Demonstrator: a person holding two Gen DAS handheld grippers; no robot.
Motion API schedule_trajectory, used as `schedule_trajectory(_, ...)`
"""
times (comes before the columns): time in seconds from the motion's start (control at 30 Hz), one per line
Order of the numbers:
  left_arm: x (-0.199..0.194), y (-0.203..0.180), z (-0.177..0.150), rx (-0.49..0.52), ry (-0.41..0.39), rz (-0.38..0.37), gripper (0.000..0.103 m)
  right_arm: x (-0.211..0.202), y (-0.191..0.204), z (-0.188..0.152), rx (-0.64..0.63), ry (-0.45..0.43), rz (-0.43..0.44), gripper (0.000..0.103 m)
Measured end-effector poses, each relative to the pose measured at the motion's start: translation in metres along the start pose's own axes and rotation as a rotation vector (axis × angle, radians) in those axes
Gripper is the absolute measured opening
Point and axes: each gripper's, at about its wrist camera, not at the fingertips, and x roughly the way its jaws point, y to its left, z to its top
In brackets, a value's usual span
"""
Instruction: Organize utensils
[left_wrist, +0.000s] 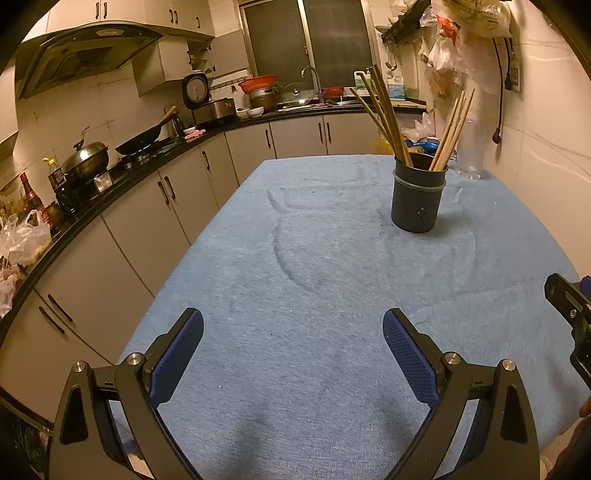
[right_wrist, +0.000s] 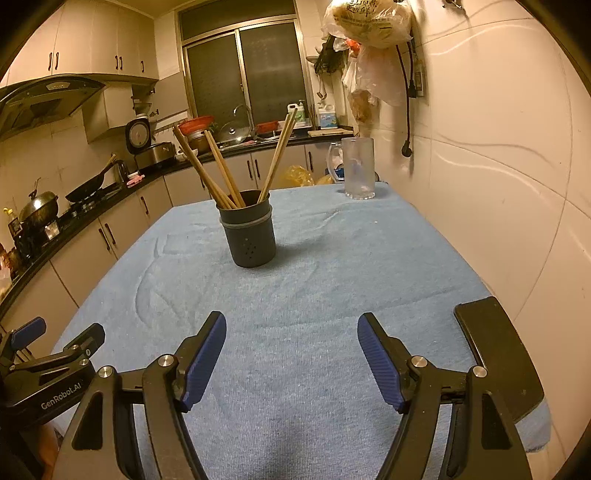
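Observation:
A dark round utensil holder stands upright on the blue towel-covered table, far right of centre. Several wooden chopsticks stand in it, leaning left and right. It also shows in the right wrist view with its chopsticks. My left gripper is open and empty, low over the near part of the table. My right gripper is open and empty, also near the front edge. Both are well short of the holder.
A clear glass mug stands at the table's far right corner. A black phone lies at the right edge. The wall runs along the right. A kitchen counter with pots runs along the left.

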Motion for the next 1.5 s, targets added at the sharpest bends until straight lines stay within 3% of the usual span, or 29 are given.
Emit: schedule_trajectory(1.5,0.0,0.0,-0.004,0.01,0.009,-0.017,0.097,0.011,0.007,-0.005,-0.031,0.042,-0.001,0.08)
